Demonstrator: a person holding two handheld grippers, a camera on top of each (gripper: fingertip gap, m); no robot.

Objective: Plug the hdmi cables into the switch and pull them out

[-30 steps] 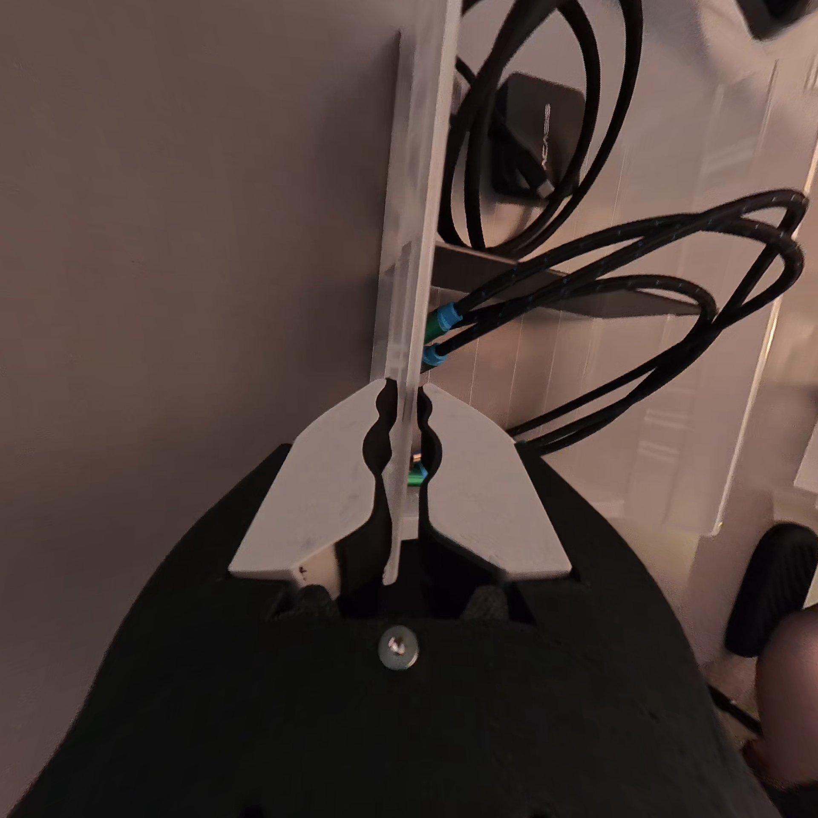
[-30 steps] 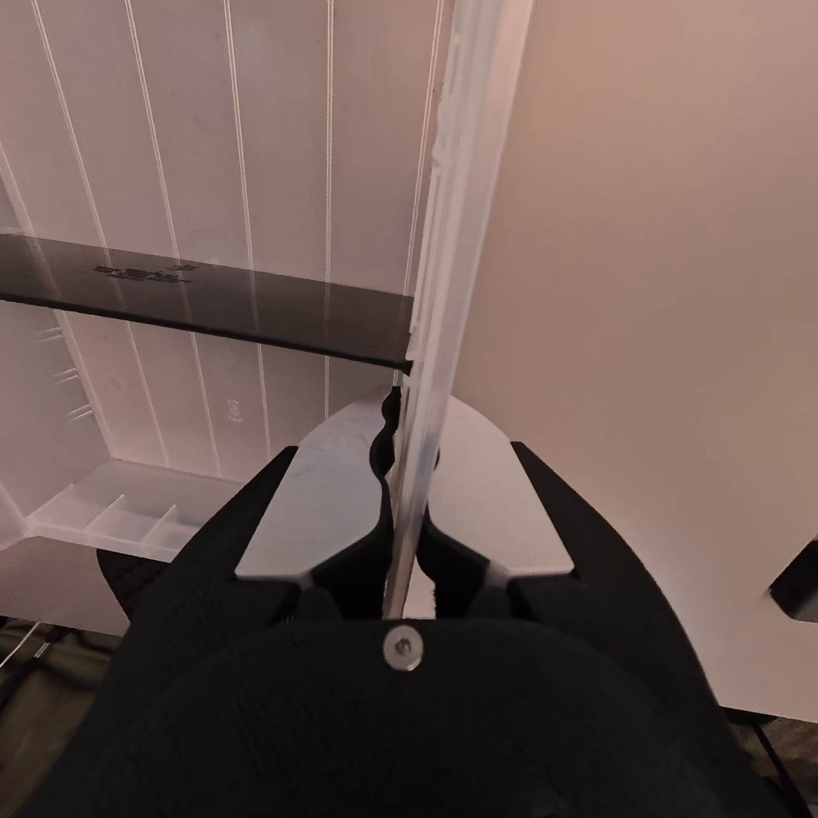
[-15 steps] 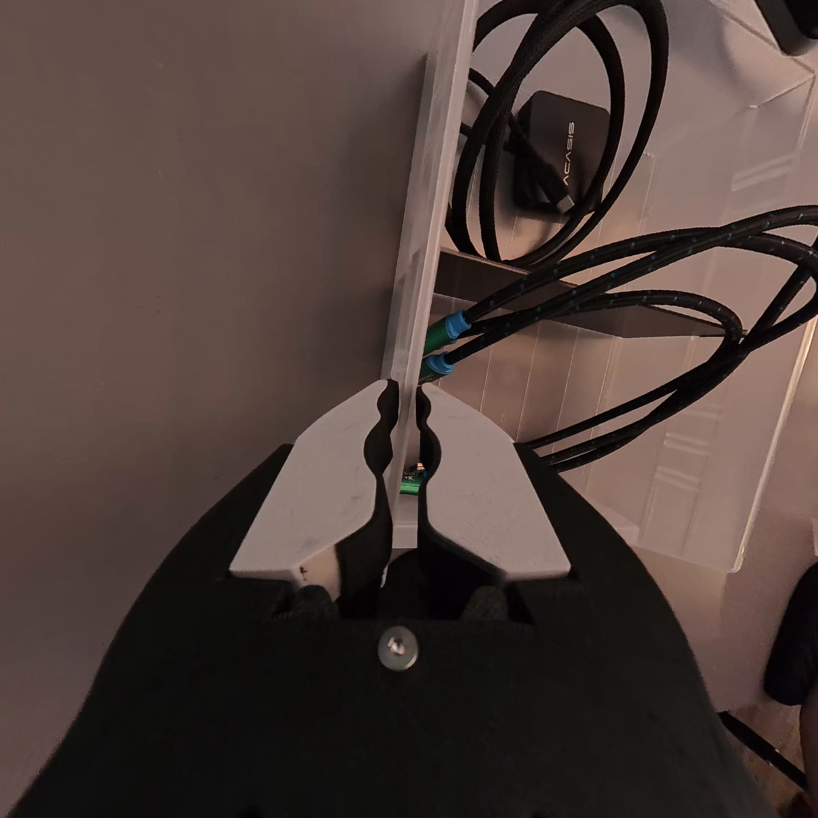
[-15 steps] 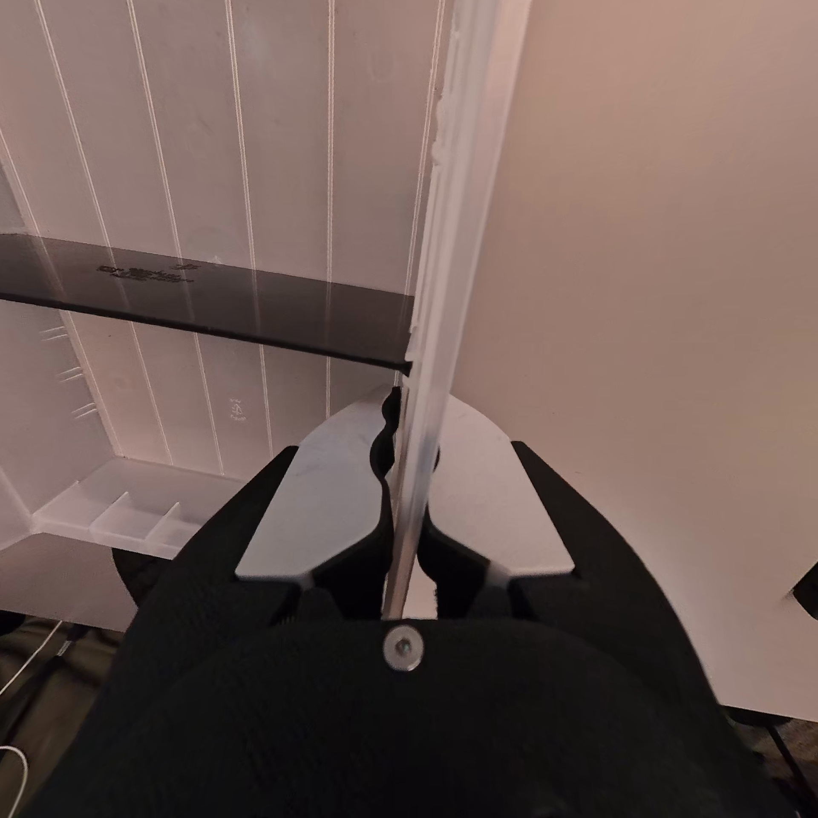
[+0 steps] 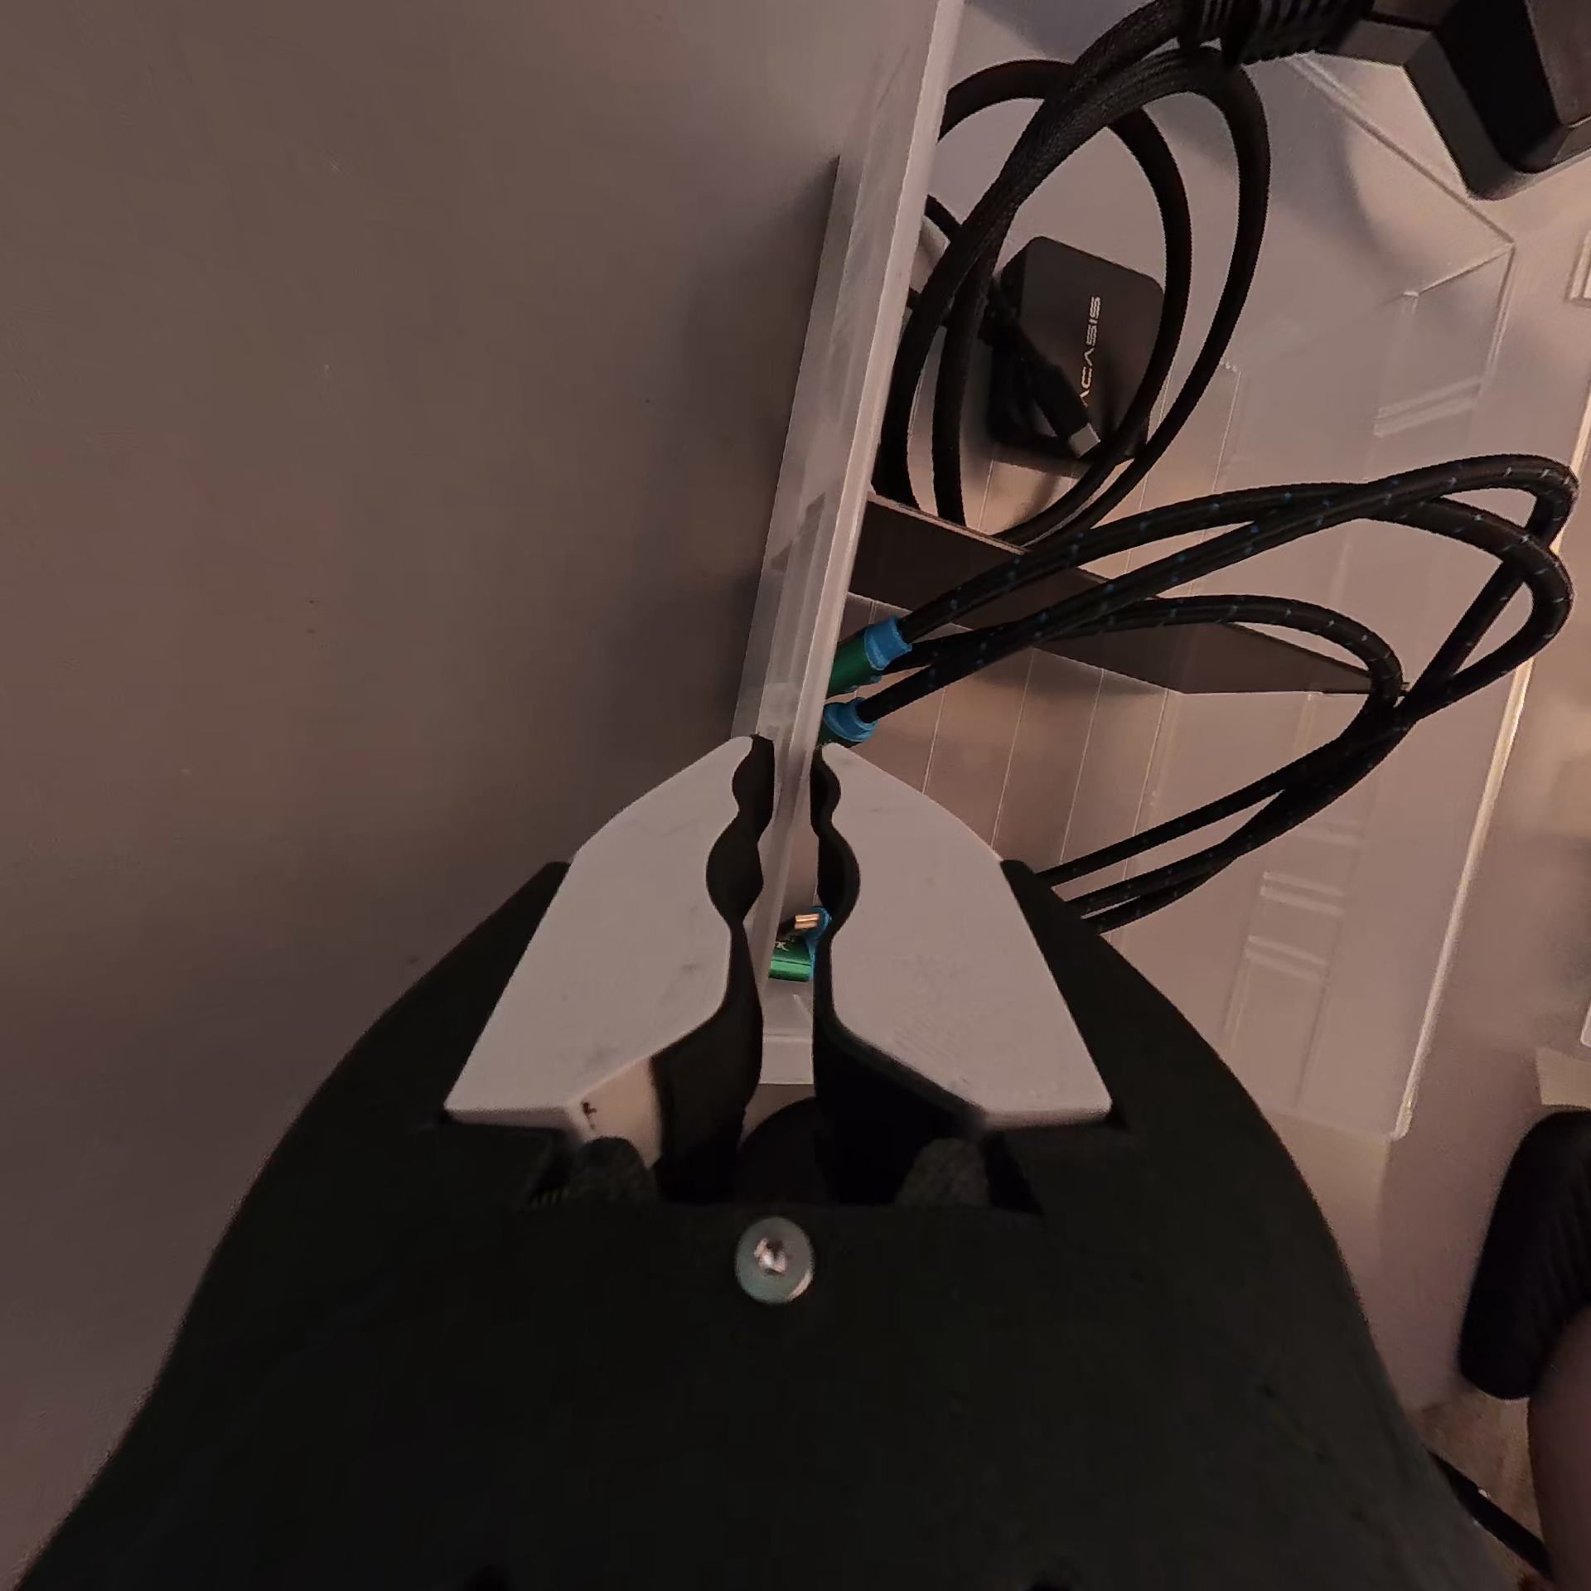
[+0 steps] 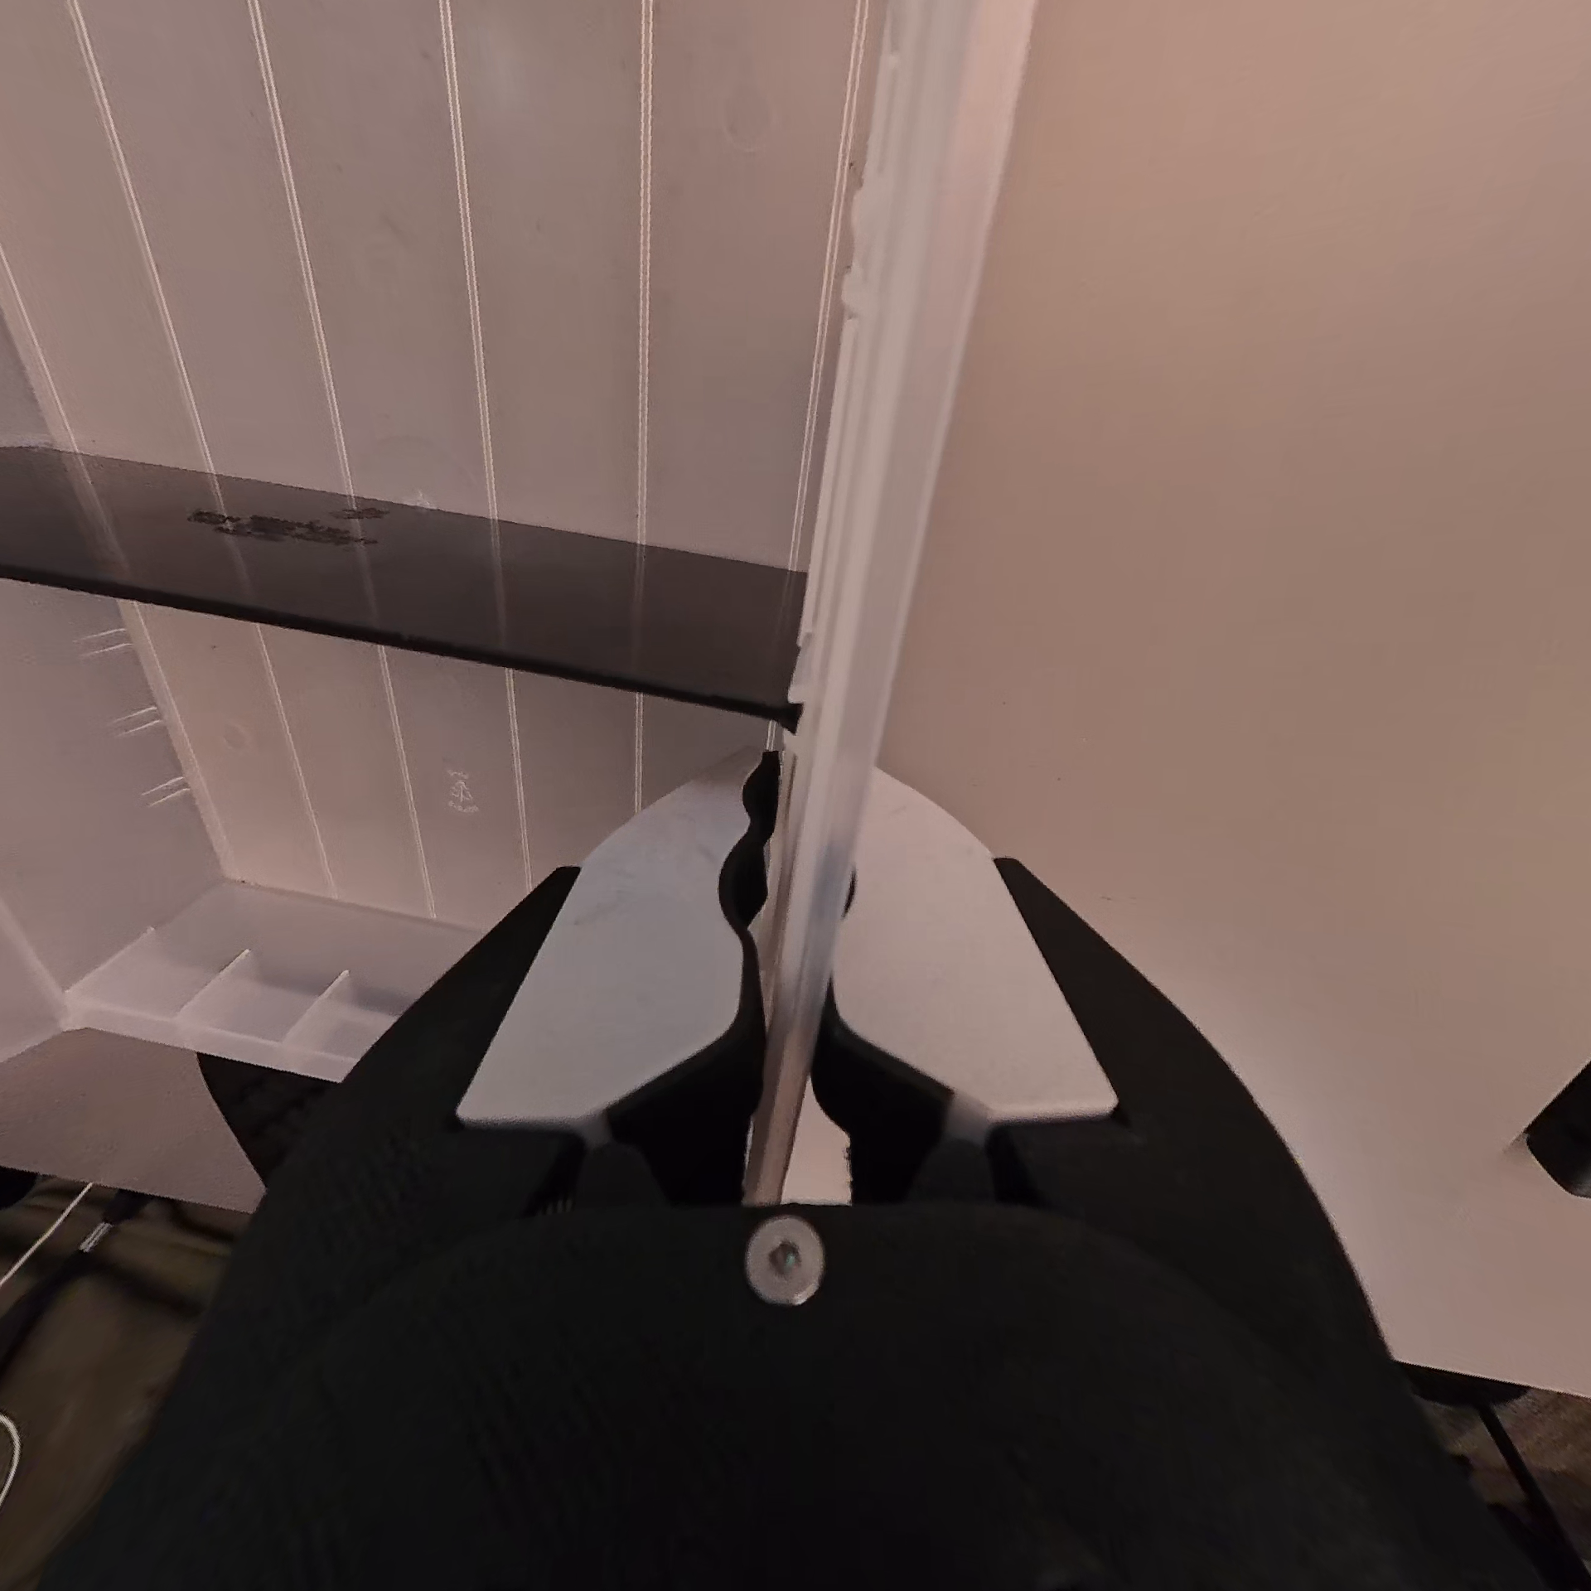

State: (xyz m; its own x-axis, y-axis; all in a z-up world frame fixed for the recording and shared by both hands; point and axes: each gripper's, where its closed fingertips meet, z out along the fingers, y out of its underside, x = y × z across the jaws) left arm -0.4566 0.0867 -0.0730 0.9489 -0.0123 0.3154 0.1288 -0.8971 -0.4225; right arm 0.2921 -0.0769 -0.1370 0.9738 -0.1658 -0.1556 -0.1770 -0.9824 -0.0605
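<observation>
Clamping the thin wall of a clear plastic bin [image 5: 848, 482], the left gripper [image 5: 788, 758] has its two grey jaws drawn close on either side of that wall, with only the wall's thickness between them. Left wrist view: the near end of the wall is hidden behind the black gripper body. A small green and blue connector [image 5: 796, 947] shows just inside the right jaw; whether it touches the jaw cannot be told. To the far right of the jaws, inside the bin, two braided hdmi cables [image 5: 1205, 560] with blue and green collars meet the wall just beyond the fingertips, then loop right. Farther off lies a black box [image 5: 1085, 344], probably the switch, with a black cable coil [image 5: 1119, 155] around it; its ports are hard to make out. A dark divider [image 5: 990, 560] crosses the bin. The bin stands on a pale table [image 5: 344, 430], dimly lit.

Right wrist view: the right gripper [image 6: 809, 766] is likewise closed on the bin's opposite wall [image 6: 904, 344], jaws nearly together. The ribbed clear floor [image 6: 430, 258] and the same dark divider [image 6: 430, 585] lie left; no cable shows here. The pale tabletop [image 6: 1291, 603] spreads right, its near edge cut off, with dark floor [image 6: 86, 1291] below at the left.
</observation>
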